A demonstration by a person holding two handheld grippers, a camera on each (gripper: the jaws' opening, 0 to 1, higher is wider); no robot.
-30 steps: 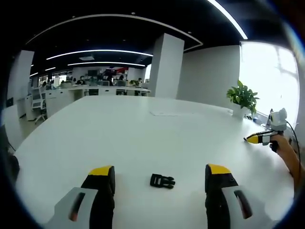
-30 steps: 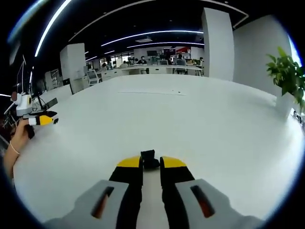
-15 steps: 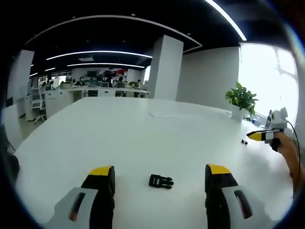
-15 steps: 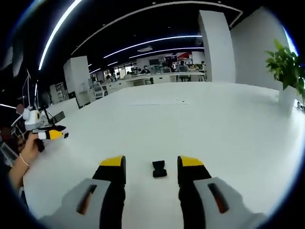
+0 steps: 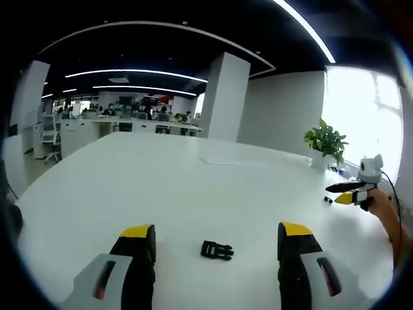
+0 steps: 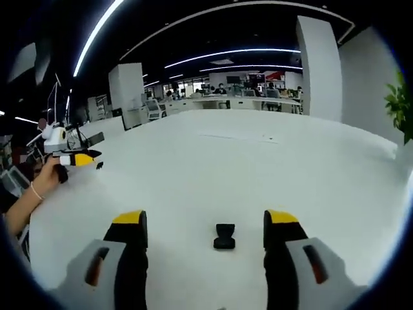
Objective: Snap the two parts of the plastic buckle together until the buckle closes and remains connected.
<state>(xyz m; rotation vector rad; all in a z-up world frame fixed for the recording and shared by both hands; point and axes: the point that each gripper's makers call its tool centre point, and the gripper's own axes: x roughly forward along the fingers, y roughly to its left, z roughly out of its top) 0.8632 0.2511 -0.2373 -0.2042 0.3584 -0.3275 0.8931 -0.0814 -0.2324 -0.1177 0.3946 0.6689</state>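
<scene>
Left gripper [image 5: 216, 236] spread wide and empty, black buckle piece [image 5: 216, 250] lying on the white table [image 5: 161, 187] between its jaws, while the right gripper [image 6: 205, 223], equally wide and empty, frames another small black piece [image 6: 224, 236], its shape too small to read.

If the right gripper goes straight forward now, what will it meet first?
Probably the black buckle part, lying on the white table between the right gripper's open jaws; beyond it the table looks free. Depth is uncertain.
</scene>
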